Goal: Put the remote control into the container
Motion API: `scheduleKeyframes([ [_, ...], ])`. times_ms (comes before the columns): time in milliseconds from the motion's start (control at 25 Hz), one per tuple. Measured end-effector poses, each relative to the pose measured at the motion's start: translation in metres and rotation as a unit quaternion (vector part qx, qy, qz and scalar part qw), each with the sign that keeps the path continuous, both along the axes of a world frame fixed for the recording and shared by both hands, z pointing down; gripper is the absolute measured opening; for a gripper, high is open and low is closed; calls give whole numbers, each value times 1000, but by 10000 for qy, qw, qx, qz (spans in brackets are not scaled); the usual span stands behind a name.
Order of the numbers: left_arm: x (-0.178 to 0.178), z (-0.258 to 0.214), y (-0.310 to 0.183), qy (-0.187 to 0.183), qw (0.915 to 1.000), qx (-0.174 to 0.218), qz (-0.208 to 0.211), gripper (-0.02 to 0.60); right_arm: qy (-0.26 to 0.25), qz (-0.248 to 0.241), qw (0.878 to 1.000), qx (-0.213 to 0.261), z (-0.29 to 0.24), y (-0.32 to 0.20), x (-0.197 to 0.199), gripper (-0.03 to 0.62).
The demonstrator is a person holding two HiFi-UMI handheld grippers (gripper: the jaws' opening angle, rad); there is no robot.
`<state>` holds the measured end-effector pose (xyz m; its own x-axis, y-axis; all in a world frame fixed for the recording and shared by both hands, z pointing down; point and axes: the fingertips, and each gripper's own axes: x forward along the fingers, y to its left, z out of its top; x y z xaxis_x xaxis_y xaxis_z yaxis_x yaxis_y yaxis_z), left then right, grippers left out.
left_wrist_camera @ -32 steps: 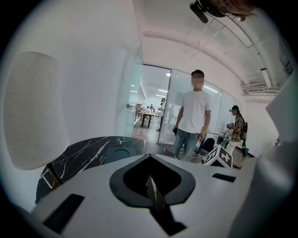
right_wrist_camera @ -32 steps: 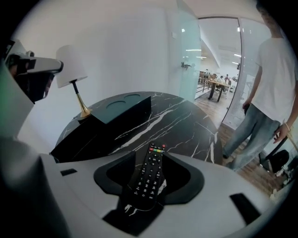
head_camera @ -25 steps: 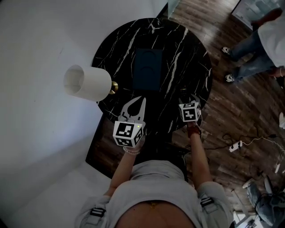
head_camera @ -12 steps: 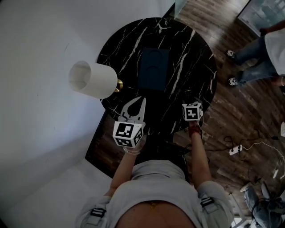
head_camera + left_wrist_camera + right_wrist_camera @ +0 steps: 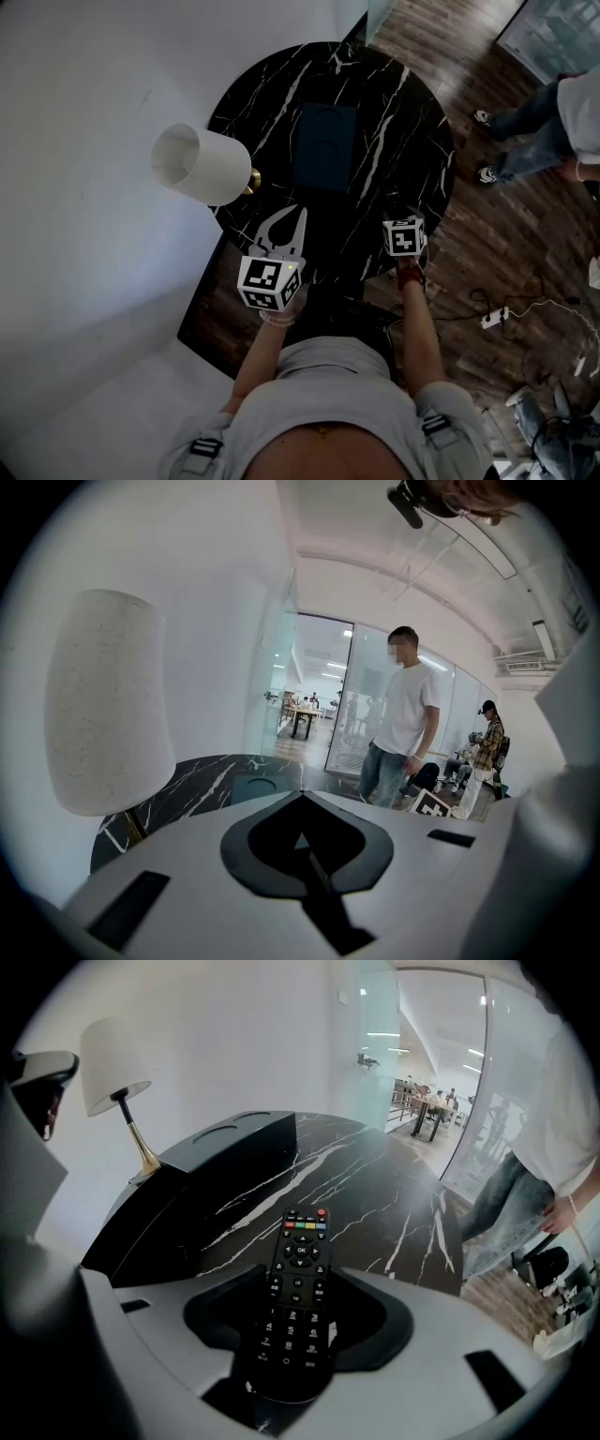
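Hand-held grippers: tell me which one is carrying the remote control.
The right hand-held gripper: its jaws are shut on the remote control. The left hand-held gripper is shut on nothing.

grey shirt [image 5: 328,398], white left hand-held gripper [image 5: 296,214]

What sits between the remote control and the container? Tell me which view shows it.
Only bare marble tabletop separates the remote control from the container, per the right gripper view.
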<state>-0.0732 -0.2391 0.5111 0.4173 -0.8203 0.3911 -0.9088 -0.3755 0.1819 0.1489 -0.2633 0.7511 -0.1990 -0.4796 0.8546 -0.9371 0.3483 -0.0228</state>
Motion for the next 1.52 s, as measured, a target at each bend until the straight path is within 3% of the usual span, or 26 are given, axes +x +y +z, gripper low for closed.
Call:
scheduleKeyframes([
  [880, 18, -22, 33, 188, 9990, 264, 317, 8, -872, -368, 9925, 772, -131, 42, -57, 222],
  [1520, -6, -40, 54, 270, 9982, 519, 123, 8, -1036, -965, 9842, 1061, -178, 67, -115, 222],
])
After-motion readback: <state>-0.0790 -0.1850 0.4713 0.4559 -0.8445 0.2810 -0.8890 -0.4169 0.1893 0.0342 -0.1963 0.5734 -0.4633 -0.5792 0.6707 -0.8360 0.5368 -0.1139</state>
